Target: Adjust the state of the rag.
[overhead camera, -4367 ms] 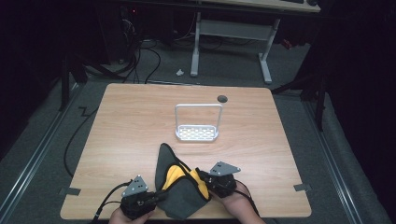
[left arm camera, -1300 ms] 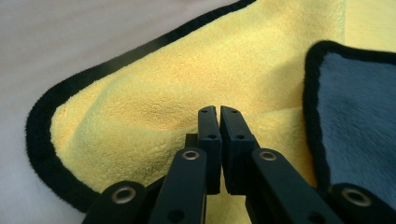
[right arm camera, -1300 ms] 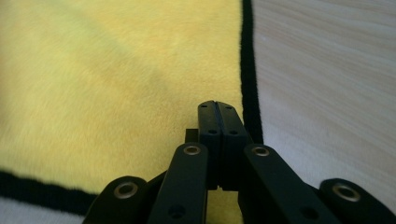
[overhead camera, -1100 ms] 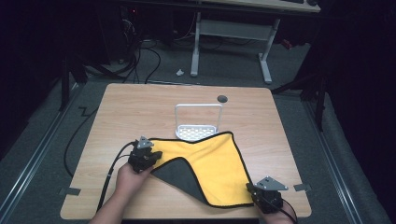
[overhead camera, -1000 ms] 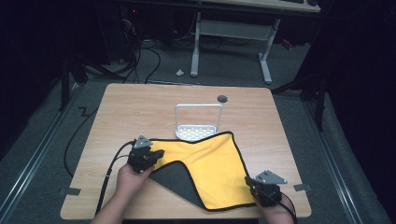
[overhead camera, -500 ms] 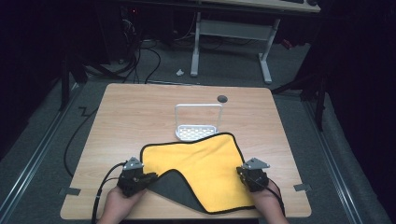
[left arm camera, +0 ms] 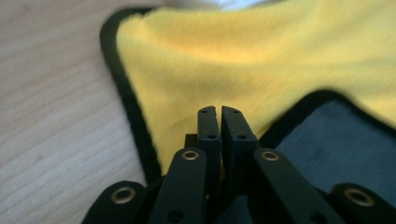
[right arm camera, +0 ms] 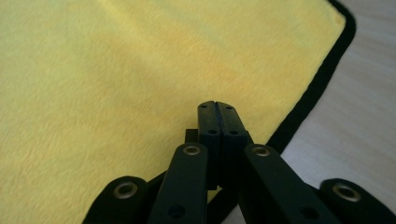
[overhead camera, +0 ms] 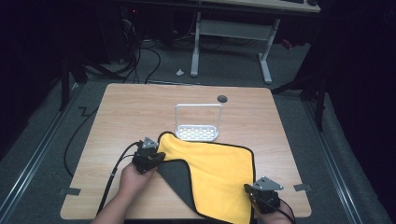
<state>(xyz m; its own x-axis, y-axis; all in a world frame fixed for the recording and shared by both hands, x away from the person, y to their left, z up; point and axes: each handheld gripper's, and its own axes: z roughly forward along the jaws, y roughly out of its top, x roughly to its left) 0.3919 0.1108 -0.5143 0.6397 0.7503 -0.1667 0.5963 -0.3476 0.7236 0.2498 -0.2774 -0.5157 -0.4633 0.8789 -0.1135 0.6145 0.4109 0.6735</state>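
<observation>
A yellow cloth with a black hem lies spread on the wooden table, and its near left part is folded over to show the grey underside. My left gripper sits at the cloth's left edge by that fold. Its jaws have just been closing, and in the left gripper view they stand almost together over the hem, with cloth pinched low between them. My right gripper is at the cloth's near right corner, its jaws shut tight where the black hem runs under them.
A small white wire rack stands just beyond the cloth's far edge. A round cable hole is near the table's far edge. Tape marks sit at the near corners. Dark floor and desk legs lie beyond.
Since half a second ago my left gripper has moved away from the near edge and my right gripper back toward it, the cloth's corners going with them. The layout matches one second ago.
</observation>
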